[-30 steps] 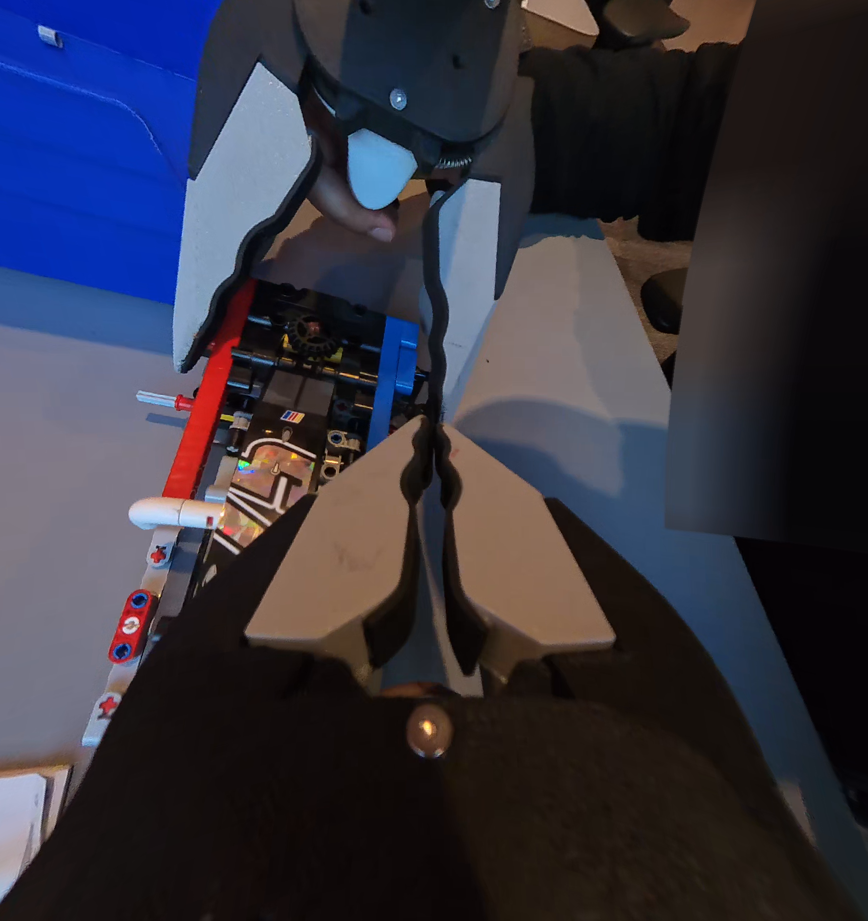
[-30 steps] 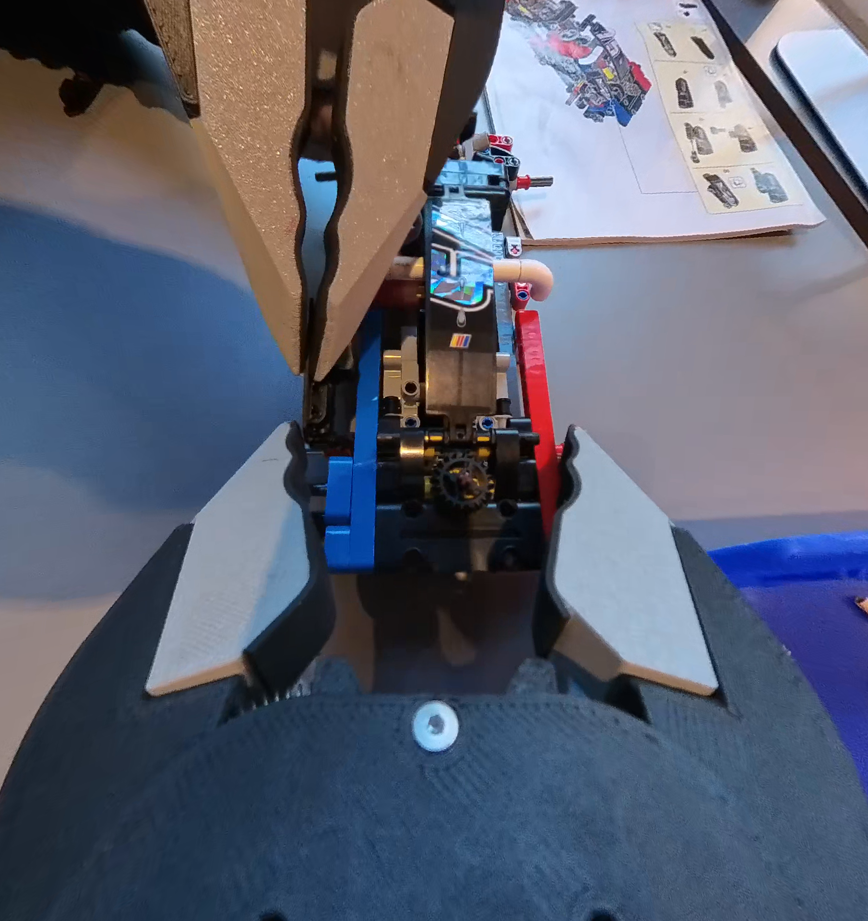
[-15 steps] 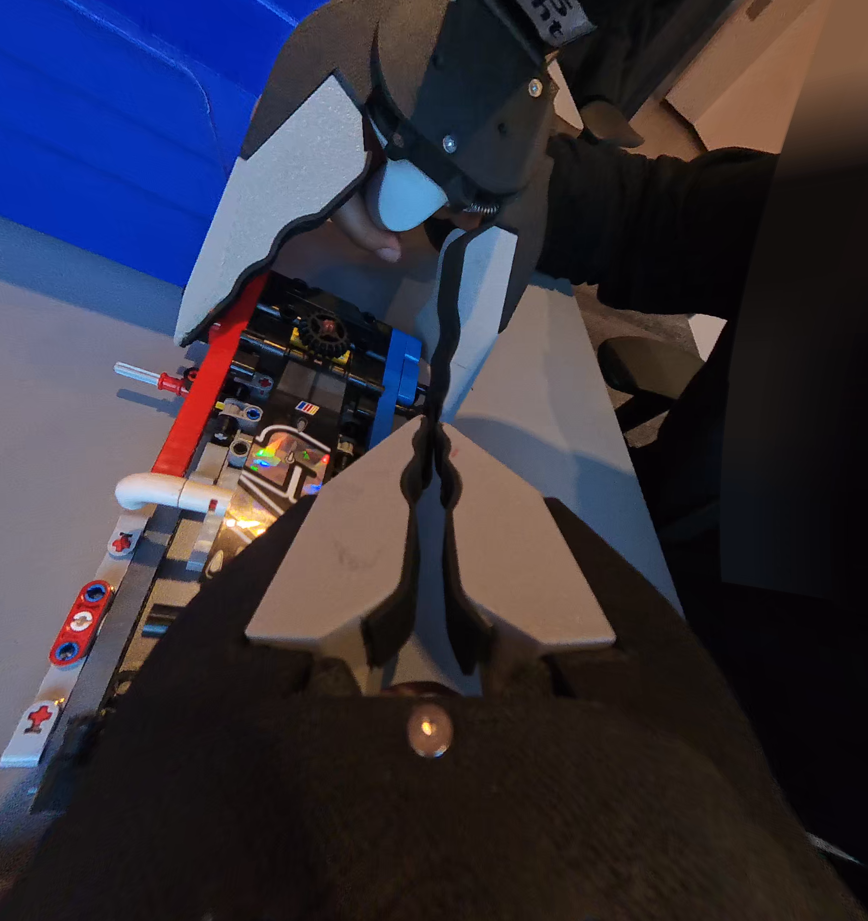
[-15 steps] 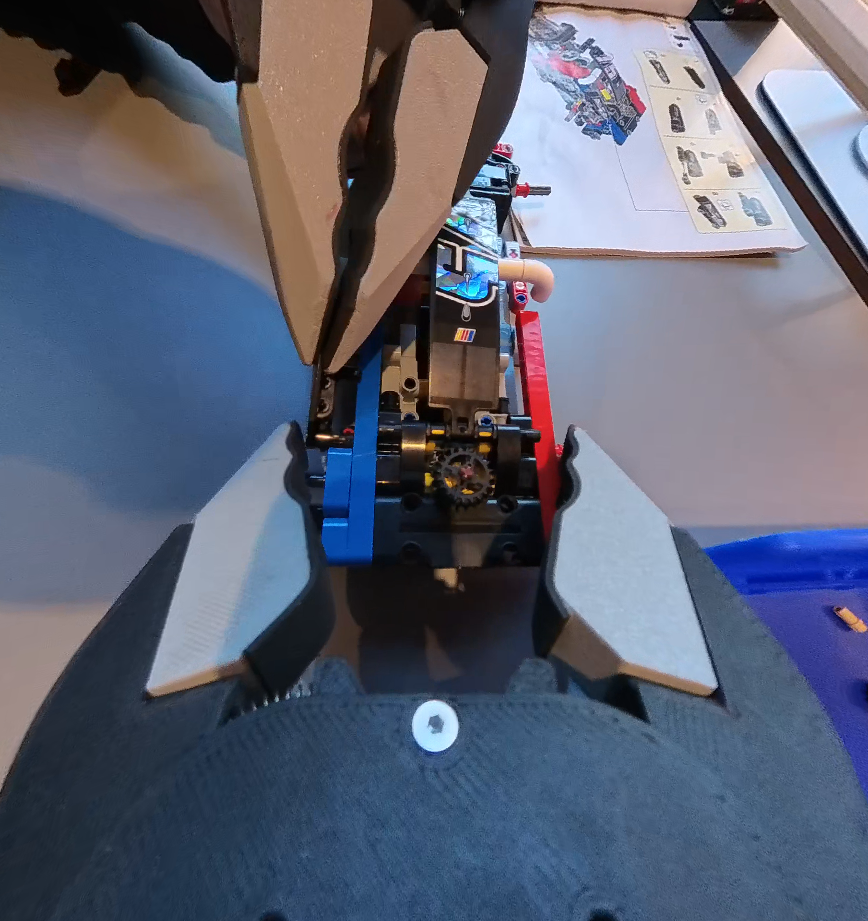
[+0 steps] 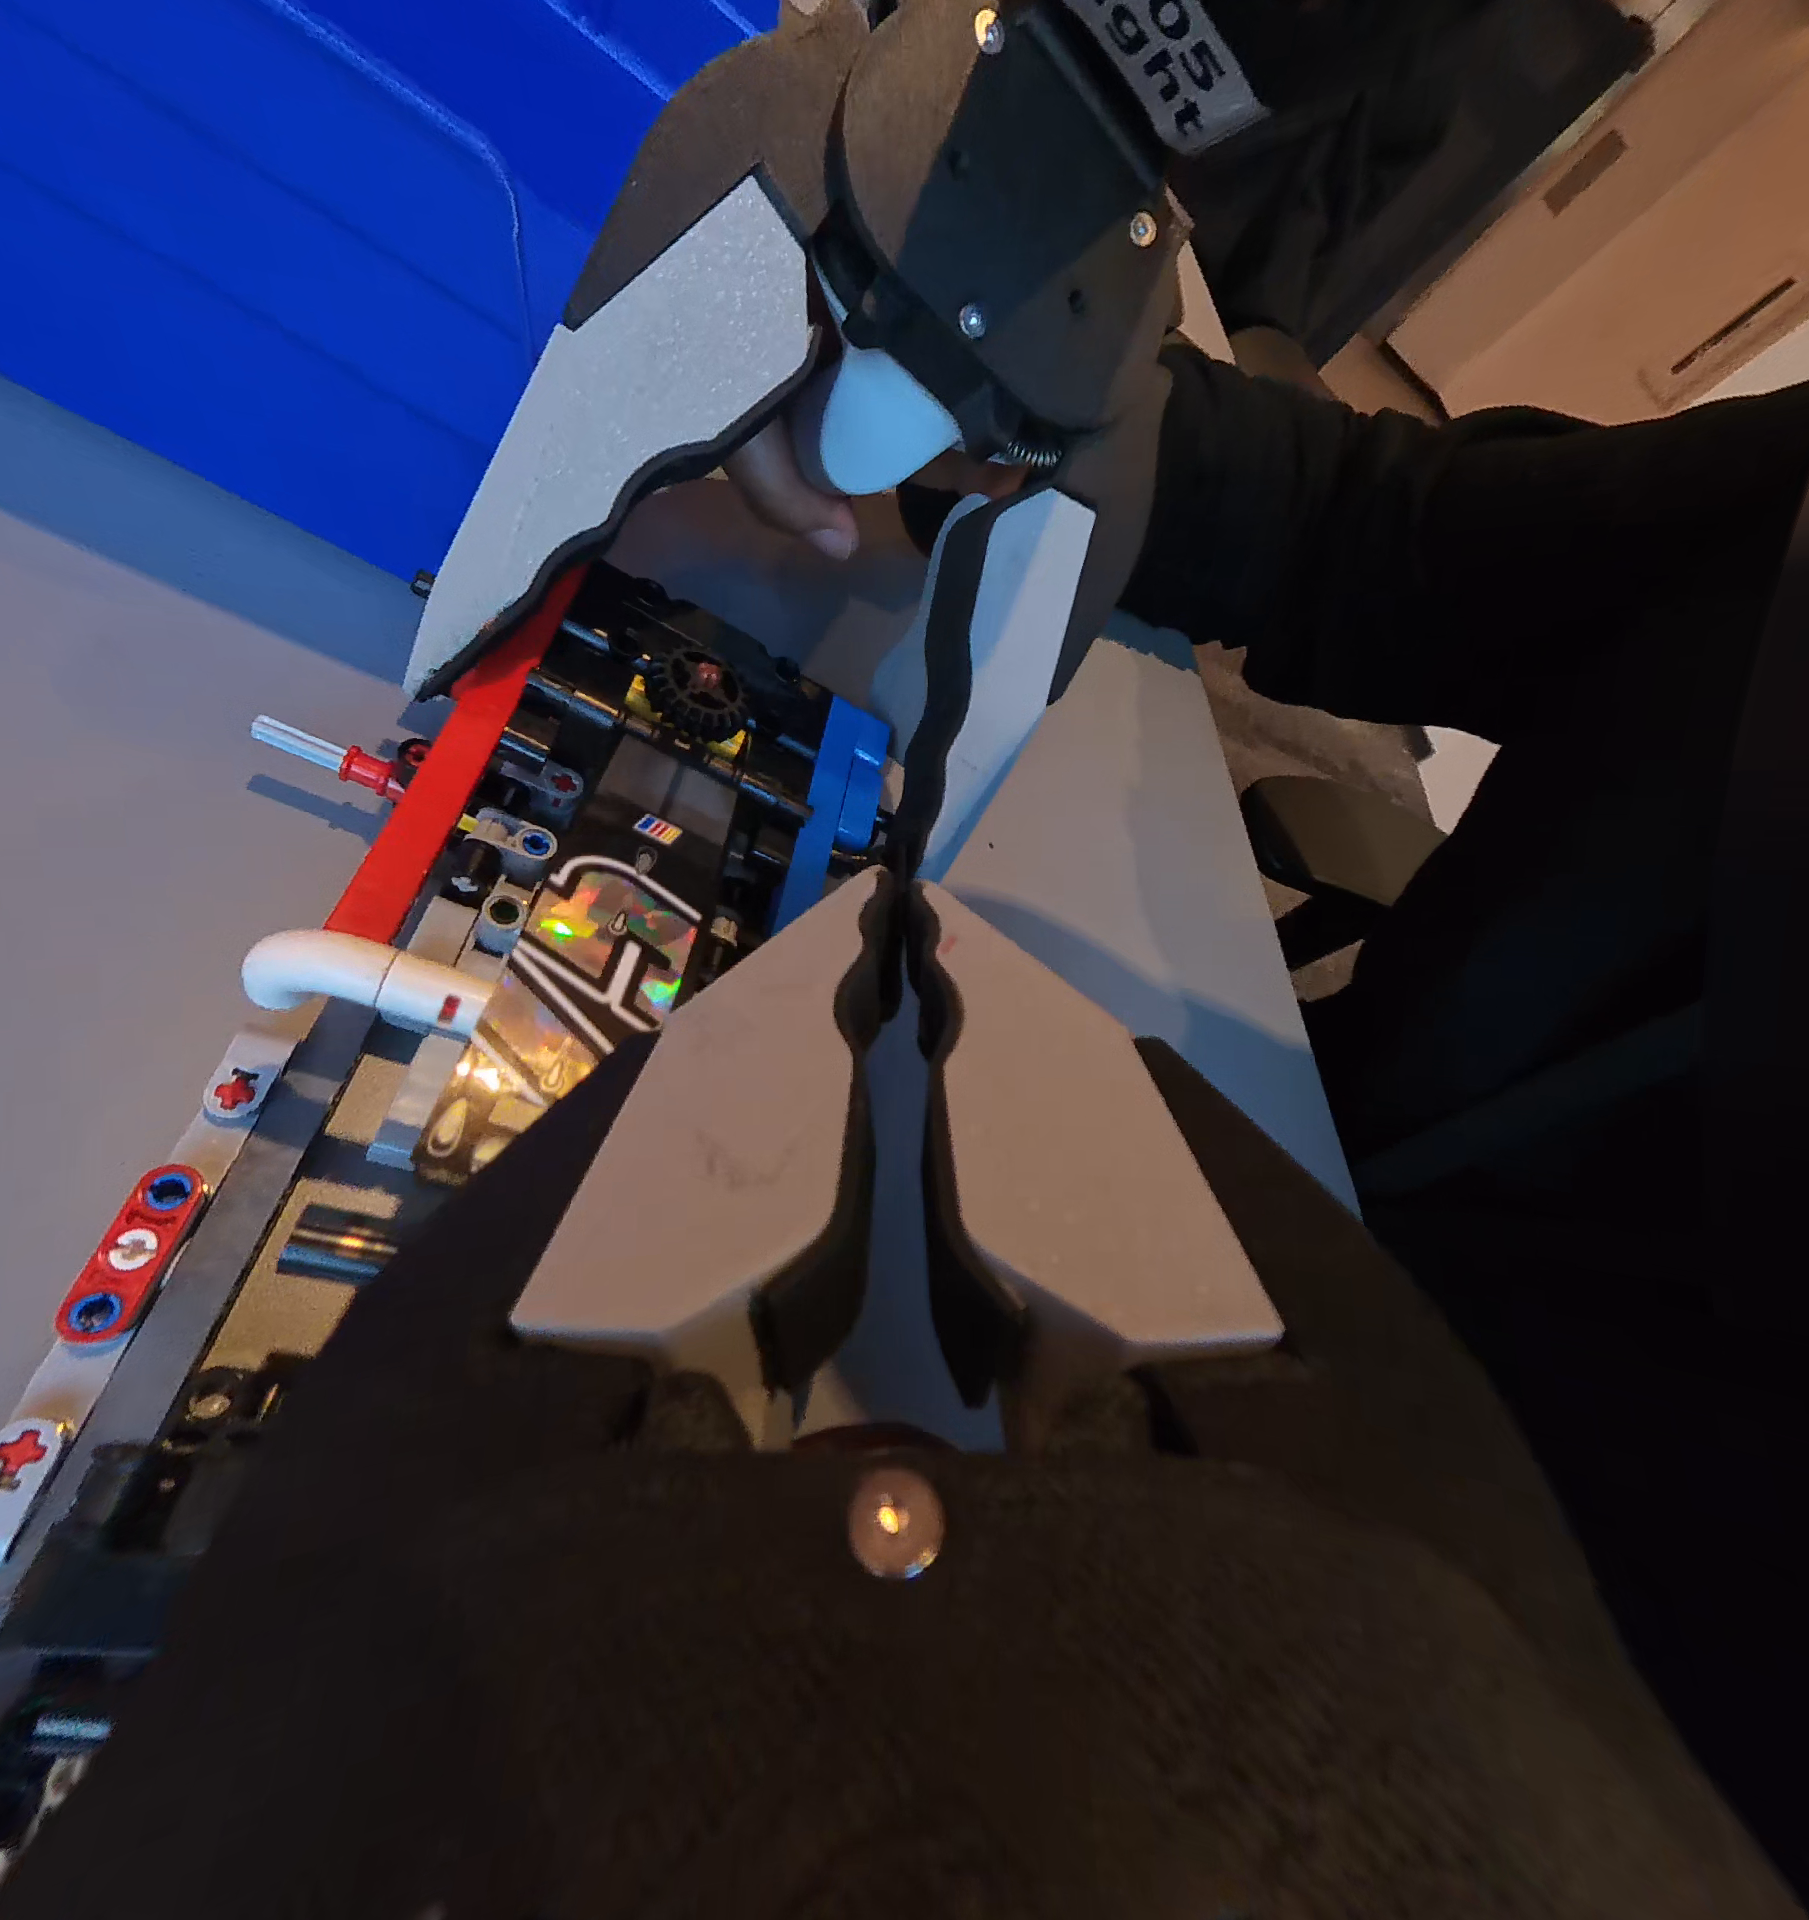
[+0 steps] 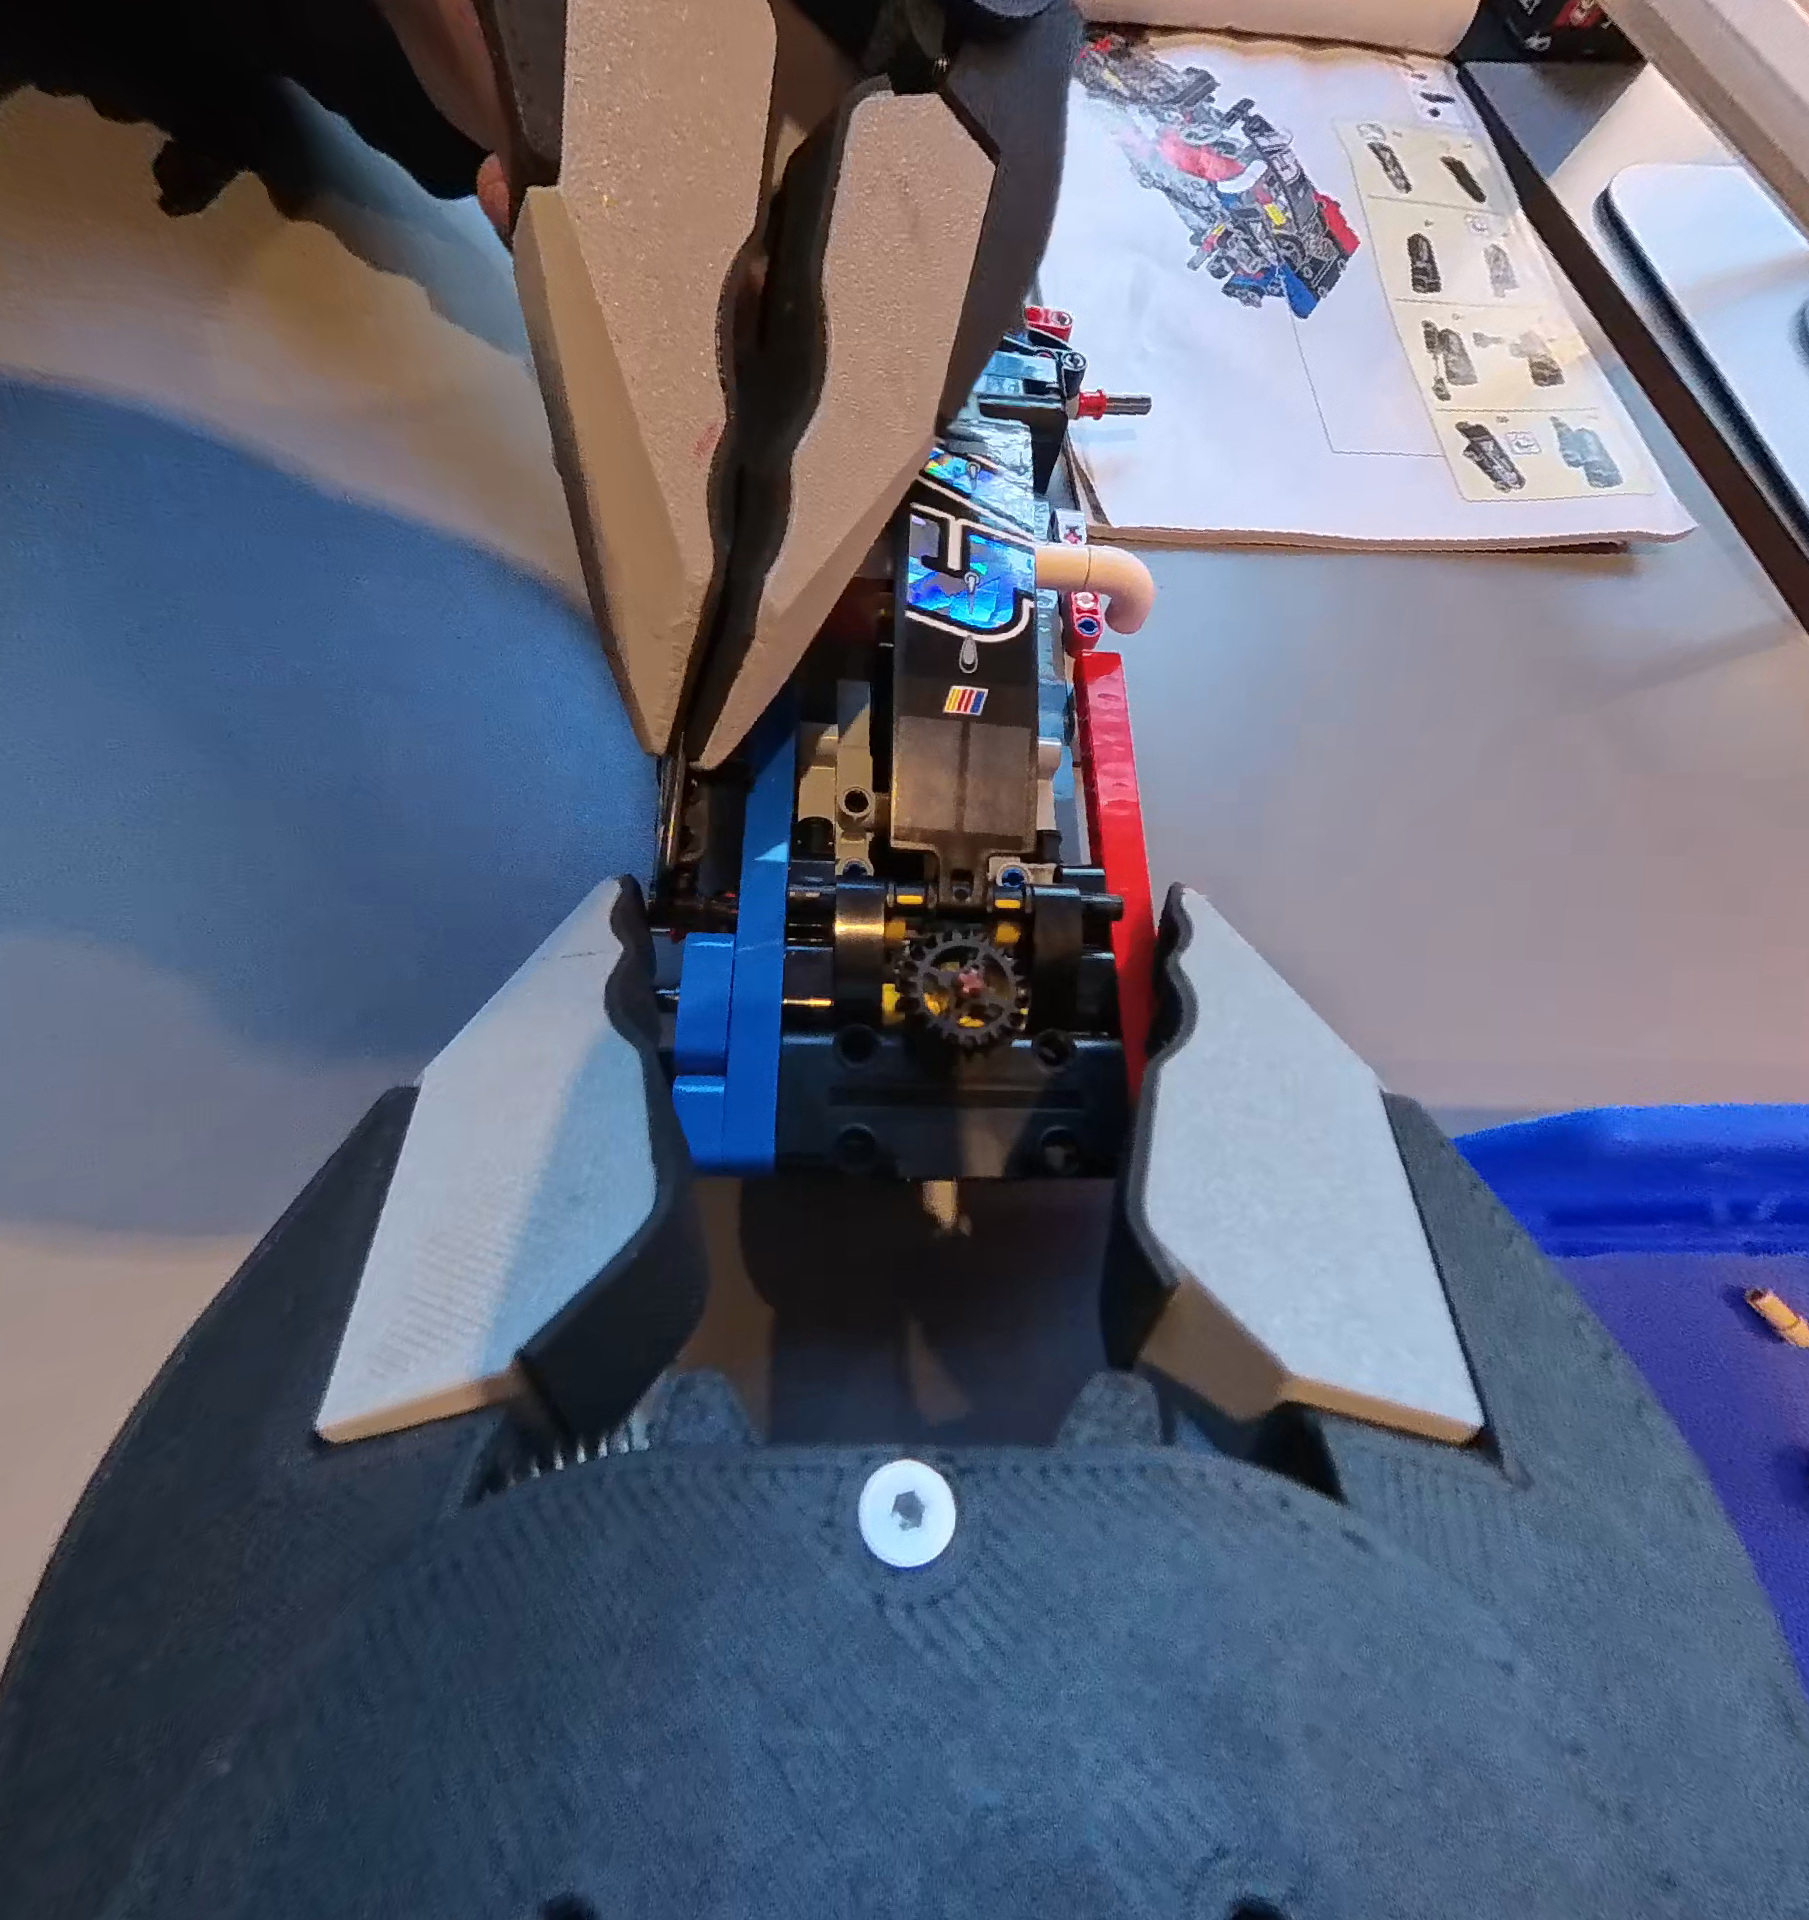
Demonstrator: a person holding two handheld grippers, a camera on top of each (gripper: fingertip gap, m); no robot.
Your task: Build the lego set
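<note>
Model: I see the lego vehicle chassis (image 6: 941, 935) lying lengthwise on the grey table (image 6: 1451, 831), its rear end toward my right wrist camera.
Right gripper (image 6: 895, 997): clamped across the rear of the chassis, one finger against the blue side beam (image 6: 760, 935), the other against the red side beam (image 6: 1113, 769).
Left gripper (image 5: 900, 914): fingers pressed together at the tips, set down at the outer face of the blue beam; I cannot tell whether a small part sits between them.
Rear detail: black gear (image 6: 962, 987) centred at the back end, facing my right camera.
Top detail: black panel with a holographic sticker (image 5: 609, 925) along the middle.
Side detail: white curved pipe (image 5: 349, 971) projecting beyond the red beam.
Surroundings: instruction booklet (image 6: 1295, 343) open past the far end of the chassis; blue bin (image 6: 1710, 1299) beside my right gripper, holding a tan pin (image 6: 1778, 1314).
</note>
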